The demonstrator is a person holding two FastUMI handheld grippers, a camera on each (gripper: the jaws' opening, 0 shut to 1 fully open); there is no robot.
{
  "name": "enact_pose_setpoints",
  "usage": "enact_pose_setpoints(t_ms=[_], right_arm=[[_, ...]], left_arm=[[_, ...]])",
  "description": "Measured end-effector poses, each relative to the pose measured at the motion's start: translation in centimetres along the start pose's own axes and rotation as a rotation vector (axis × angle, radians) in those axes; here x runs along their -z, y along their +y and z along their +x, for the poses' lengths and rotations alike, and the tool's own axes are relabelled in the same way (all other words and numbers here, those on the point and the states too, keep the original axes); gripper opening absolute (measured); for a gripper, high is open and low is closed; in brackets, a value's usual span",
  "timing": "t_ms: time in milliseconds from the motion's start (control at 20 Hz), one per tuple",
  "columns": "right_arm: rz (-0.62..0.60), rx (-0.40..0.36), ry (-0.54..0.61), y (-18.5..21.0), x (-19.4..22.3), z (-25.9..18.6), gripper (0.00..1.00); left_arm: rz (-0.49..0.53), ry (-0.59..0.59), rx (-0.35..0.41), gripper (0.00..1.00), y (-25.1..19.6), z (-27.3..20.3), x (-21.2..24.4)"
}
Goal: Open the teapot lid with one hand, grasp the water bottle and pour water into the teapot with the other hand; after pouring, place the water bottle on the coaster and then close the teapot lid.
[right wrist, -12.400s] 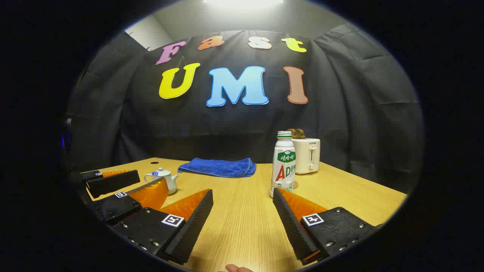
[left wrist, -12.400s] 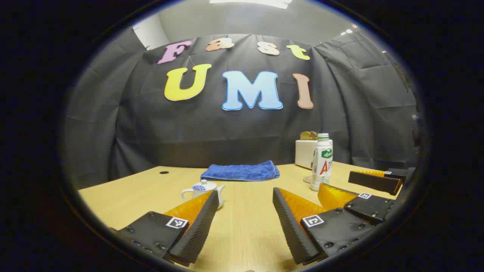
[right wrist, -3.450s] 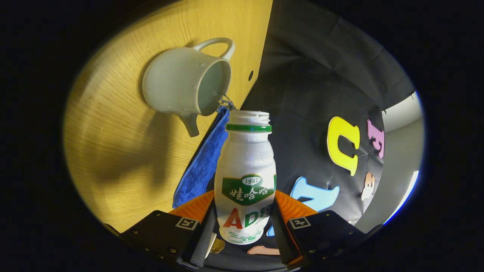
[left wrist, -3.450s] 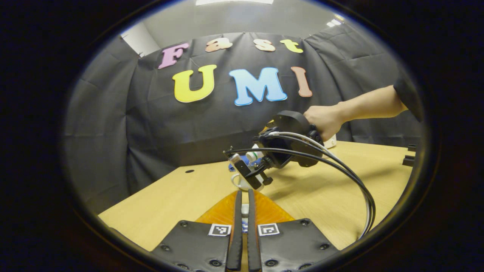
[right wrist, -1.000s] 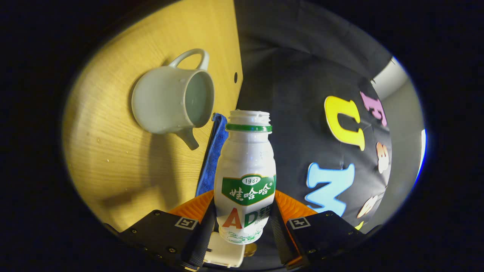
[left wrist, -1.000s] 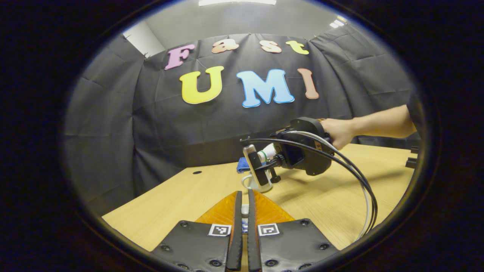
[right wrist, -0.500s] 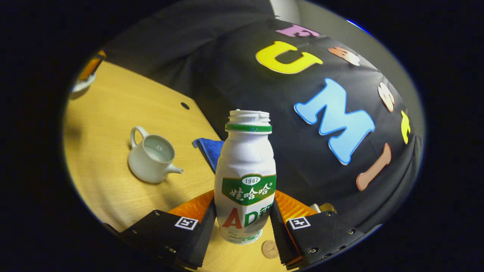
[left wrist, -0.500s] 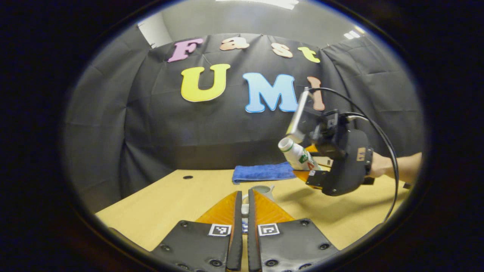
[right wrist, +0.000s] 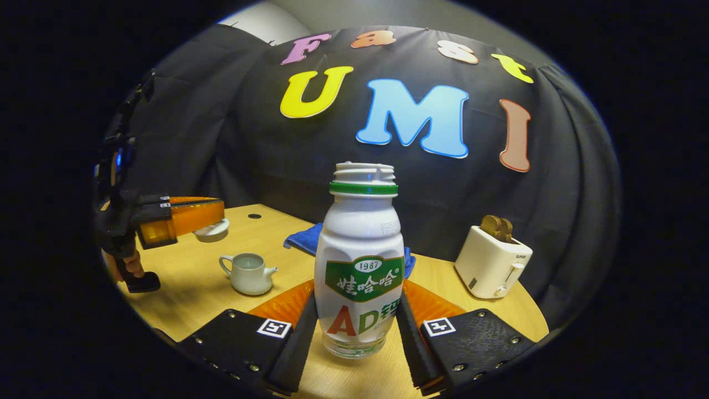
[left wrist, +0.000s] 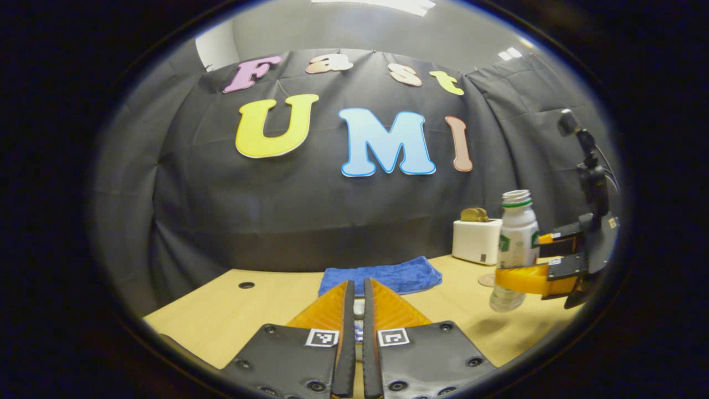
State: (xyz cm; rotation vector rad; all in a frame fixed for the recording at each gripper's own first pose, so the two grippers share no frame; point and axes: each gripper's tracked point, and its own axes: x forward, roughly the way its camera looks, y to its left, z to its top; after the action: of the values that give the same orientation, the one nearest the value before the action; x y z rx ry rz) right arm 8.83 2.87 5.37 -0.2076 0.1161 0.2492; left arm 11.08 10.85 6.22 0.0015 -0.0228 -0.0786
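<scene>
Bottle (right wrist: 360, 260) now upright at frame centre, uncapped, clamped by your right gripper (right wrist: 357, 327); left gripper (left wrist: 354, 310) pinches teapot lid (right wrist: 211, 231).

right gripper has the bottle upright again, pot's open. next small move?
Probably carry the bottle right and lower it onto the coaster by the toaster. The right gripper holds it upright above the table; the teapot is open, with the lid in the left gripper.
</scene>
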Motion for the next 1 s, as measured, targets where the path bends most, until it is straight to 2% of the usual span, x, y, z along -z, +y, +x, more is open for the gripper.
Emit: enact_pose_setpoints(t_ms=[250,350,400,500,550,800,900,950,1000], right_arm=[[0.033,0.080,-0.046,-3.4,-0.5,-2.5,0.72],[0.058,0.079,-0.041,-3.9,-0.2,-2.3,0.72],[0.065,0.079,-0.037,-4.1,0.1,-2.3,0.72],[0.068,0.081,-0.032,-4.3,0.4,-2.5,0.72],[0.066,0.086,-0.032,-4.5,0.5,-2.4,0.72],[0.060,0.103,-0.016,-5.3,1.2,-2.6,0.72],[0.054,0.103,-0.012,-5.3,1.3,-2.5,0.72],[0.054,0.102,-0.007,-5.3,1.4,-2.3,0.72],[0.058,0.103,-0.003,-5.3,1.6,-2.1,0.72]], left_arm=[[-0.013,0.034,-0.012,0.16,-0.3,3.1,1.5],[-0.011,0.070,-0.018,0.16,-0.5,3.7,3.5],[-0.008,0.086,-0.032,0.12,-0.2,4.1,4.1],[-0.019,0.103,-0.055,0.12,0.6,4.6,5.4],[-0.028,0.112,-0.059,0.16,0.8,4.8,6.0],[-0.048,0.164,-0.041,0.16,0.2,5.4,8.2],[-0.050,0.158,-0.040,0.12,0.3,5.3,8.3],[-0.052,0.160,-0.039,0.16,0.4,5.4,8.5],[-0.056,0.167,-0.040,0.12,0.4,5.2,8.6]])
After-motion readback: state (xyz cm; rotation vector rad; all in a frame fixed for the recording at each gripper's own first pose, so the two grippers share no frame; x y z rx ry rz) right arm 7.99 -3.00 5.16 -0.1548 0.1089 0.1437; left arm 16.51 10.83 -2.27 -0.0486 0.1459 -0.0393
